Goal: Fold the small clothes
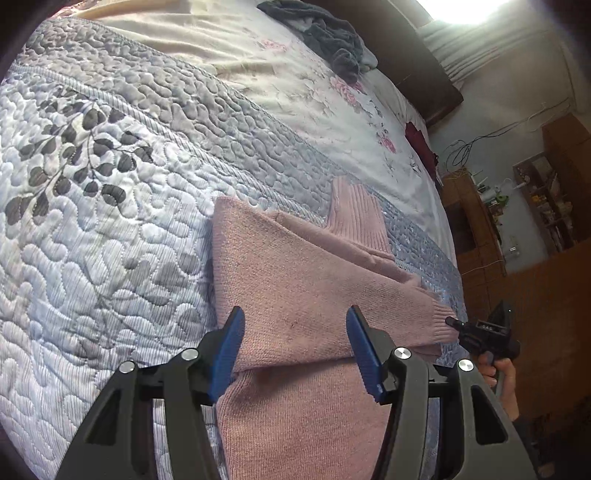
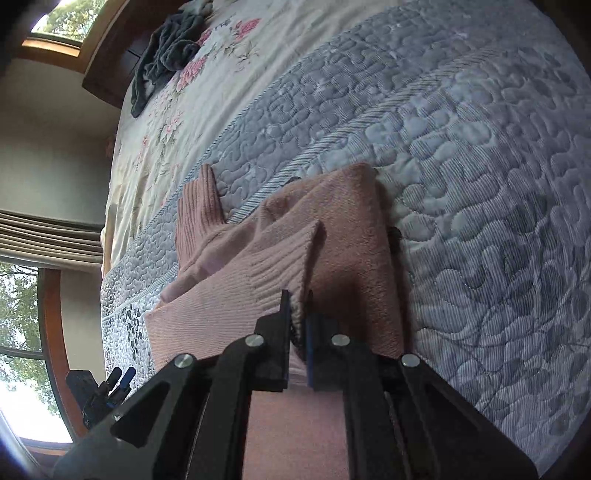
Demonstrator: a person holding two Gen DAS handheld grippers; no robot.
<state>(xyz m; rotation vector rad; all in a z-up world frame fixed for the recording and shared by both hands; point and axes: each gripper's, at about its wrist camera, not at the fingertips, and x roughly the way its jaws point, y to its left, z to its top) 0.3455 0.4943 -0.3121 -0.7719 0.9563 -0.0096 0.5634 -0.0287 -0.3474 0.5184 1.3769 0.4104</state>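
A pink knit sweater (image 1: 295,266) lies partly folded on the quilted bedspread (image 1: 110,221), its ribbed turtleneck collar (image 1: 354,210) pointing toward the headboard. My left gripper (image 1: 295,314) hovers open just above the sweater's body, with nothing between its blue pads. My right gripper (image 2: 297,299) is shut on the ribbed sleeve cuff (image 2: 280,258), holding the sleeve over the sweater's (image 2: 351,229) body. In the left wrist view the right gripper (image 1: 452,322) shows at the bed's right edge, pinching that cuff. The left gripper (image 2: 118,380) appears small at the lower left of the right wrist view.
A dark grey garment (image 1: 325,33) lies crumpled near the dark wooden headboard (image 1: 406,48) on the floral sheet (image 1: 277,74). A dark red cloth (image 1: 421,144) hangs at the bed's far edge. Wooden shelves (image 1: 535,195) stand beyond the bed. Windows (image 2: 22,314) line the wall.
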